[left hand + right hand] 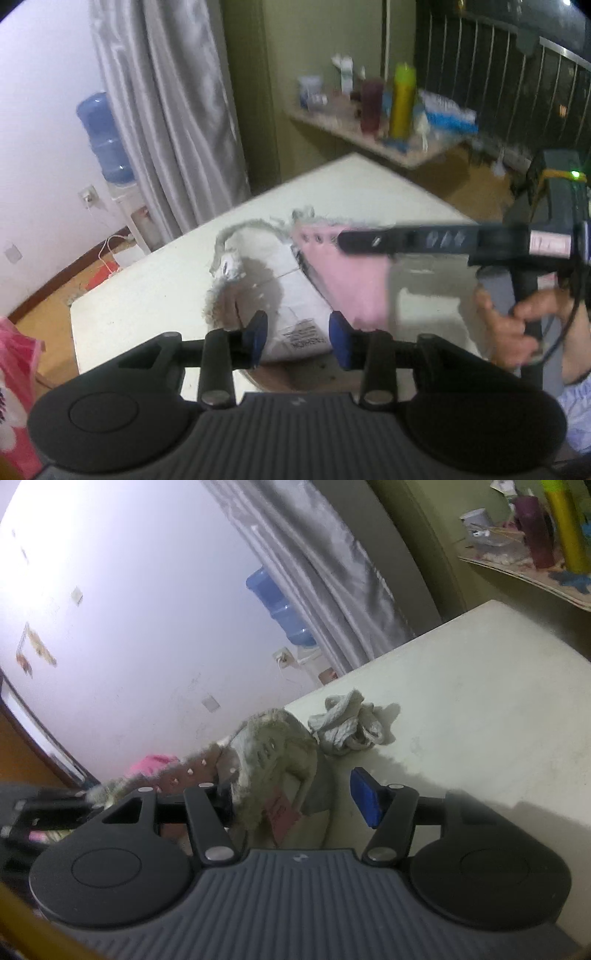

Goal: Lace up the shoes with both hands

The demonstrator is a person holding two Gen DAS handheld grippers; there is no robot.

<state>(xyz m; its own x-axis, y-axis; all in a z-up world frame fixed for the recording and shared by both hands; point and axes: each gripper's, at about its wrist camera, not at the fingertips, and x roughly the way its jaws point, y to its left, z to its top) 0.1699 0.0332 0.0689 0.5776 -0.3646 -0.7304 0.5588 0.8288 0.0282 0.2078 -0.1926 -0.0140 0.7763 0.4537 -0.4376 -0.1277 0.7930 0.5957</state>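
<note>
A pink shoe (351, 280) with fuzzy grey trim lies on the white table (147, 288), its opening towards me. My left gripper (297, 339) is open just above the shoe's white labelled tongue (295, 295), with the blue pads on either side and not touching it. My right gripper (347, 240), held by a hand (517, 325), reaches in from the right over the eyelet row. In the right wrist view the right gripper (295, 799) stands wide open around the shoe's fuzzy edge (273, 746); its left pad is hidden behind the fabric. A loose grey lace (351, 723) lies bunched on the table (480, 701) beyond the shoe.
A shelf (369, 140) with bottles stands behind the table. A blue water jug (103, 136) and grey curtain (166, 110) are at the back left. A pink bag (14, 369) sits by the table's left edge. The table's near edge is close under both grippers.
</note>
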